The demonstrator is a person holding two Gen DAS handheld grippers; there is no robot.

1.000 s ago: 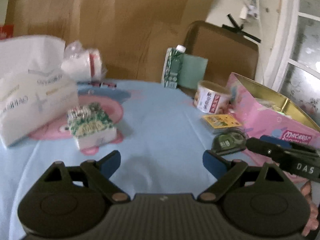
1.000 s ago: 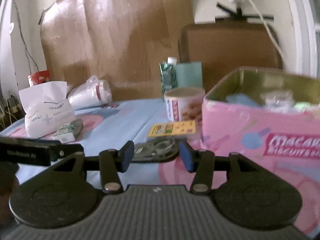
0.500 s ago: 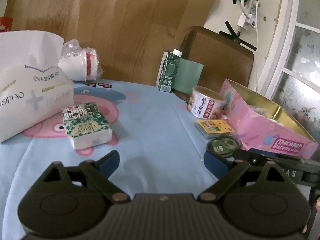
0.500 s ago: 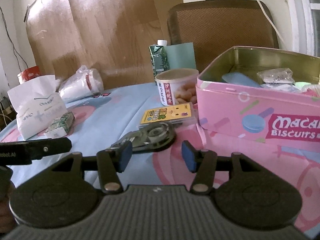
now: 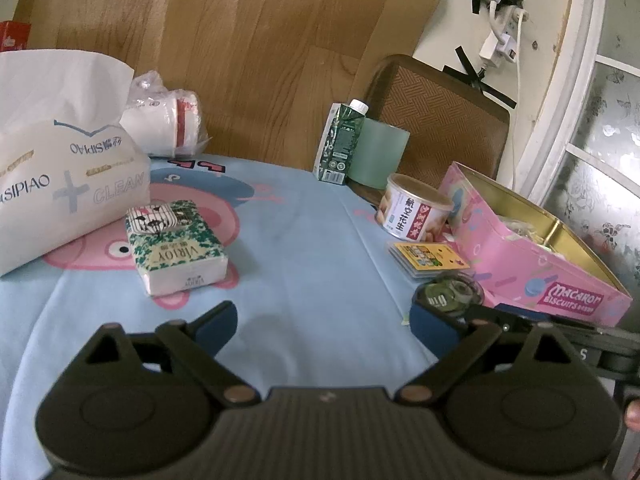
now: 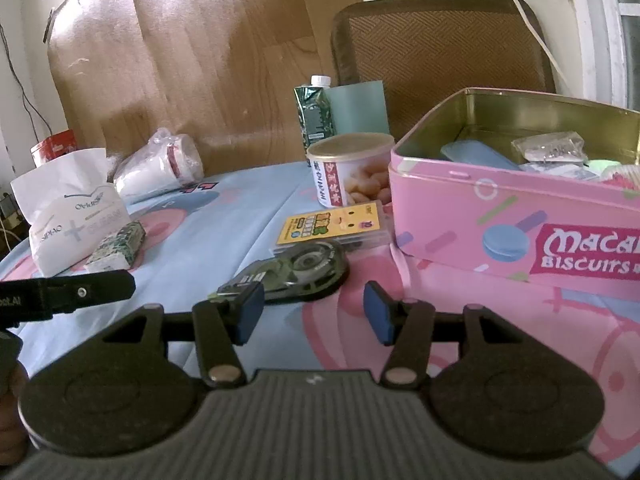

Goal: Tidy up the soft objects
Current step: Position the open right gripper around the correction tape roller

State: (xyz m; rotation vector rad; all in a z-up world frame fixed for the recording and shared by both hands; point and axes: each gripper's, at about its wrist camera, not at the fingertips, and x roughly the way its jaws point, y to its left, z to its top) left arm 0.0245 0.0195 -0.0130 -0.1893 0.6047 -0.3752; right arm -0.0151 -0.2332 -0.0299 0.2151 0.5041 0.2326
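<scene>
A green-and-white tissue packet (image 5: pixel 176 252) lies on the blue tablecloth, left of centre, next to a large white tissue pack (image 5: pixel 60 184). Both also show in the right wrist view, the packet (image 6: pixel 118 248) and the large pack (image 6: pixel 72 216) at far left. My left gripper (image 5: pixel 324 326) is open and empty, above the cloth, the packet ahead to its left. My right gripper (image 6: pixel 312 312) is open and empty, just short of a green tape dispenser (image 6: pixel 296 270). An open pink biscuit tin (image 6: pixel 520 216) holding small items stands at the right.
A yellow card case (image 6: pixel 332 226), a snack can (image 6: pixel 350 170), a green carton (image 6: pixel 314 114) and a wrapped stack of cups (image 6: pixel 160 166) lie on the table. A chair back (image 6: pixel 440 56) and a wooden board stand behind. The tin also shows in the left wrist view (image 5: pixel 532 256).
Both grippers have risen and tilted down, so the table shows more from above. The right gripper has drawn closer to the tape dispenser. Both stay open.
</scene>
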